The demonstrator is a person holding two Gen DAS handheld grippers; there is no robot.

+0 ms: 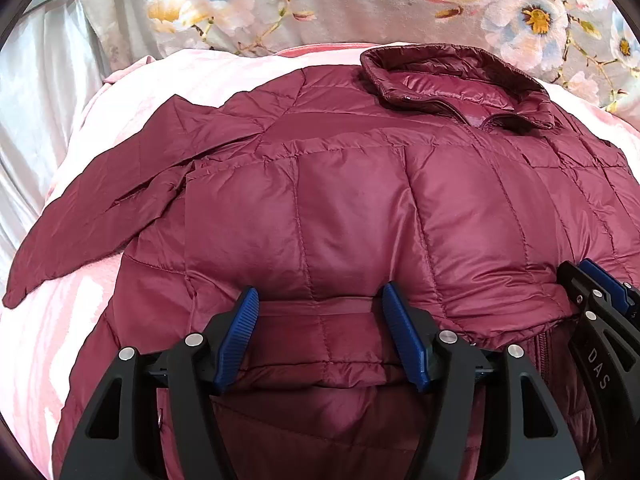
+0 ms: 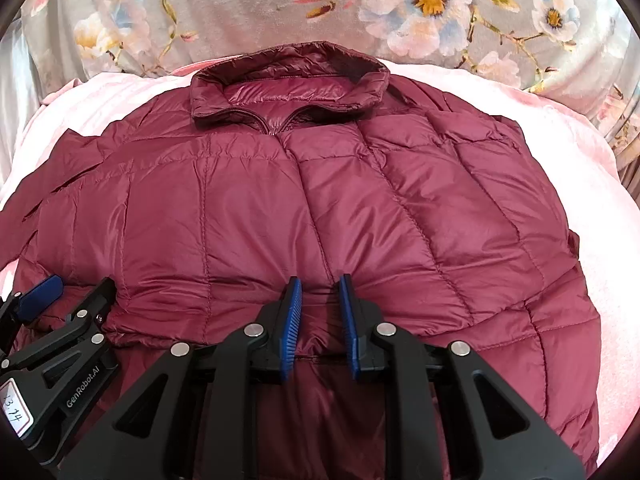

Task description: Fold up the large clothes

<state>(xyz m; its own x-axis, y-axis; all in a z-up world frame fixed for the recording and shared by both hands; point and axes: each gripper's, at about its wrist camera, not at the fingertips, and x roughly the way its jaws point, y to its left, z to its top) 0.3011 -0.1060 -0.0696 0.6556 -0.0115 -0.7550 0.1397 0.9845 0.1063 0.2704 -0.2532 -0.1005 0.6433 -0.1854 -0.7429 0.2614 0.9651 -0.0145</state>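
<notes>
Jacket (image 1: 340, 208) is lying front-up on the pink blanket (image 1: 168, 76), collar (image 1: 452, 80) at the far end, hem folded up toward the chest. Your left gripper (image 1: 318, 340) is standing with its jaws well apart, the folded hem between them but the pads not pressing on it. Your right gripper (image 2: 320, 328) is pinching a narrow ridge of the same fold. That puffy fill is looking springy, so the free side may be creeping back open, and the slick shell may be slipping from the right pinch. The left sleeve (image 1: 80, 216) is sprawling out unfolded and may be dragging.
</notes>
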